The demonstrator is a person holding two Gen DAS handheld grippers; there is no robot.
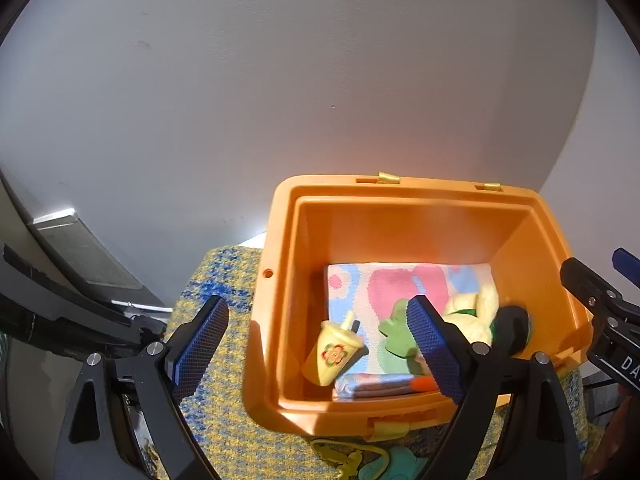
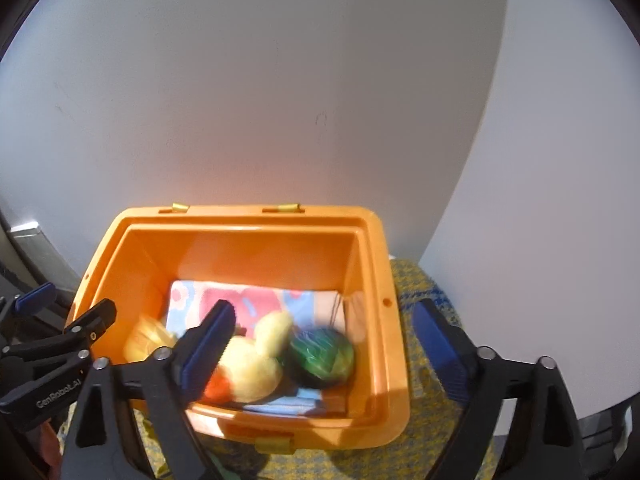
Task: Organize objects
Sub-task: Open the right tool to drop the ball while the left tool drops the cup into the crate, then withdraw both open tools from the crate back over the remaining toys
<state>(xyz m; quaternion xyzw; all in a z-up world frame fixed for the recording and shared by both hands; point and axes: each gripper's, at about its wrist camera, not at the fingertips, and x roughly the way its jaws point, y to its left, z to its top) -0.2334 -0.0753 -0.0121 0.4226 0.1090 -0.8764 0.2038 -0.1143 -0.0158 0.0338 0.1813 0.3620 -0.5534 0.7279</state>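
Both the left gripper and right gripper stand wide and empty over the orange bin, where the plush duck, probably soft and light, takes a pinch anywhere on its body.

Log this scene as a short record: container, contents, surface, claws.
container: orange bin, lid off
contents: folded towel, yellow toy cup lying tilted, yellow plush, green ball
surface: yellow-blue cloth
left claw: open, holds nothing
right claw: open, holds nothing
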